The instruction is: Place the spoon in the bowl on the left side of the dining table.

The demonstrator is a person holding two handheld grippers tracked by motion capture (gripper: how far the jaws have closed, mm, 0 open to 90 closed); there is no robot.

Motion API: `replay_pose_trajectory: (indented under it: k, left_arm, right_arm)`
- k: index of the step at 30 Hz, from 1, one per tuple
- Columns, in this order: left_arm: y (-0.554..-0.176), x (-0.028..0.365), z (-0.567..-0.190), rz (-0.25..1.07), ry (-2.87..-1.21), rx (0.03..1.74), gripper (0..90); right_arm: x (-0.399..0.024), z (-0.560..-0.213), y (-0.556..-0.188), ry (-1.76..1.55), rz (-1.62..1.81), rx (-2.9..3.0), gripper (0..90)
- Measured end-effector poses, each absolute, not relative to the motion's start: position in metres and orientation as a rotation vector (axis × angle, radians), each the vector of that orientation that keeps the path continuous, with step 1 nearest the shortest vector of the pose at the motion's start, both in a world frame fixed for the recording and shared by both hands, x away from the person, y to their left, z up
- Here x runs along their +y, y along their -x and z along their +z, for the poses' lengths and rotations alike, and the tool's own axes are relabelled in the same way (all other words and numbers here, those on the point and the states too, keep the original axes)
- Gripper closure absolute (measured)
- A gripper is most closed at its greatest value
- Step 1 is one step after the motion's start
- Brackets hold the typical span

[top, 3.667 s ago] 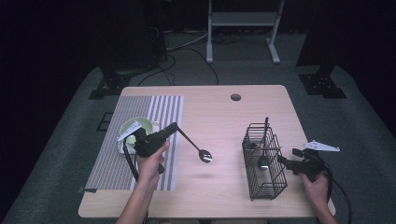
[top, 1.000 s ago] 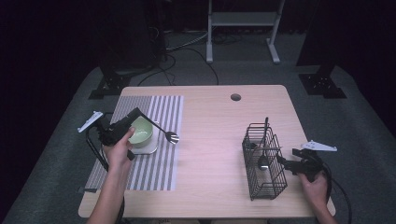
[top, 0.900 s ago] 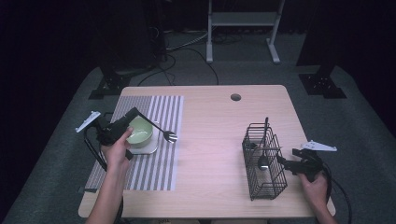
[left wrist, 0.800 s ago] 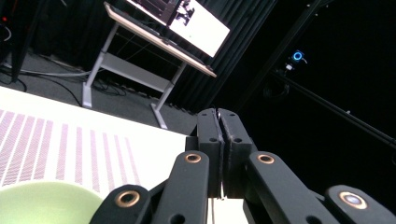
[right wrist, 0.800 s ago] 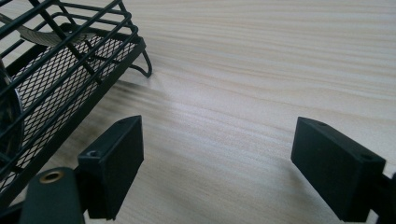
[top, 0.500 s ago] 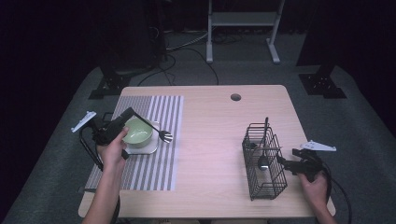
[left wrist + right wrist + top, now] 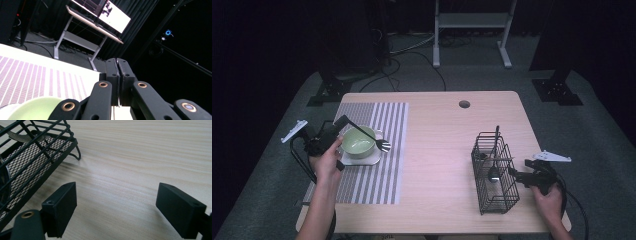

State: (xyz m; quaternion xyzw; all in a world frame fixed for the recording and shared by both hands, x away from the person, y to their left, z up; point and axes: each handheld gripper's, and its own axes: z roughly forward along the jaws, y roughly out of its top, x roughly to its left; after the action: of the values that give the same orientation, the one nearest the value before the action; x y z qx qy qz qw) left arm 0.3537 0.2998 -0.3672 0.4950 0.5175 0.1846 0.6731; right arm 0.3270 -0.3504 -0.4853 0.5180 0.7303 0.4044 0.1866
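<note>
While the left gripper (image 7: 343, 122) clenches a fork (image 7: 372, 138) across the green bowl (image 7: 359, 142), placement looks unfinished; right gripper (image 7: 518, 174), fingers released, waits beside the wire caddy (image 7: 495, 172).

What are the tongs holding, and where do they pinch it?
The left tongs pinch a black fork by its handle end, its prongs beyond the green bowl. The right tongs are open, holding nothing.

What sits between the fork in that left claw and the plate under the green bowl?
The green bowl itself. The left claw holds the fork slanting across the bowl's rim, its tines past the far side above the white plate. Nothing else visible blocks the way down there.
</note>
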Motion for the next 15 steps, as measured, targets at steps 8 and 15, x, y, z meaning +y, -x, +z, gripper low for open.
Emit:
replay_pose_trajectory:
  k: [8,15]
  left_arm:
    - [-0.352,0.311,-0.364,0.438,-1.096,1.181,89.0]
    - [-0.351,0.321,-0.361,0.457,-1.083,1.194,89.1]
  right_arm:
    - [-0.350,-0.485,-0.327,-1.457,1.138,2.057,16.0]
    - [-0.350,-0.485,-0.327,-1.458,1.135,2.058,16.0]
